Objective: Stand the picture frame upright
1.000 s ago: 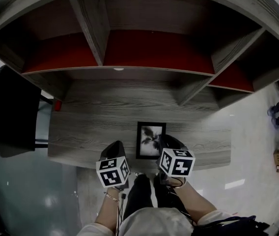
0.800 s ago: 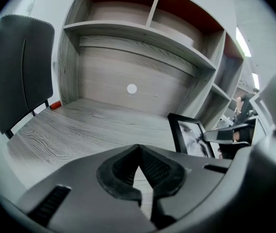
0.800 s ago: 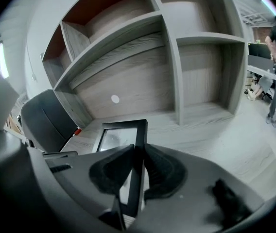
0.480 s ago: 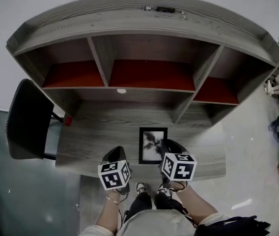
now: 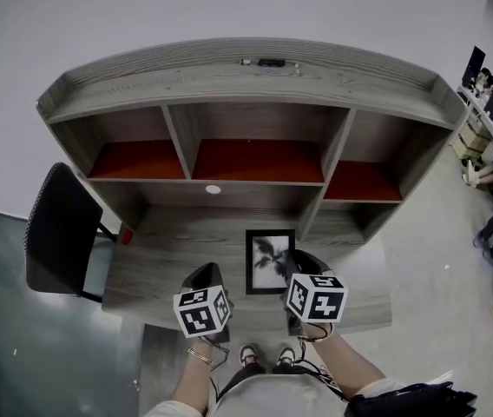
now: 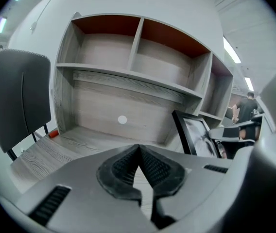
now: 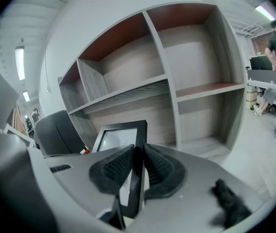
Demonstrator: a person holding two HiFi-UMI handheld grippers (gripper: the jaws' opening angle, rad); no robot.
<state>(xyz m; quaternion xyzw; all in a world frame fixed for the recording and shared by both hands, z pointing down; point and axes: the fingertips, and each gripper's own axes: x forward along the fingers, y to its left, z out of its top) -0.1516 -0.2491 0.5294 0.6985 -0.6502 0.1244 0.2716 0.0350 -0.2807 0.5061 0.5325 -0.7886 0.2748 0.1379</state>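
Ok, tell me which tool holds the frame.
The right tool: its jaws clamp the frame's edge. The left tool is shut on nothing.

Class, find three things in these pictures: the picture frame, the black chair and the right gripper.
picture frame [image 5: 269,259], head view, middle of its print.
black chair [image 5: 59,229], head view, middle of the backrest.
right gripper [image 7: 138,153], right gripper view, between its fingertips, clamped on the frame's edge.
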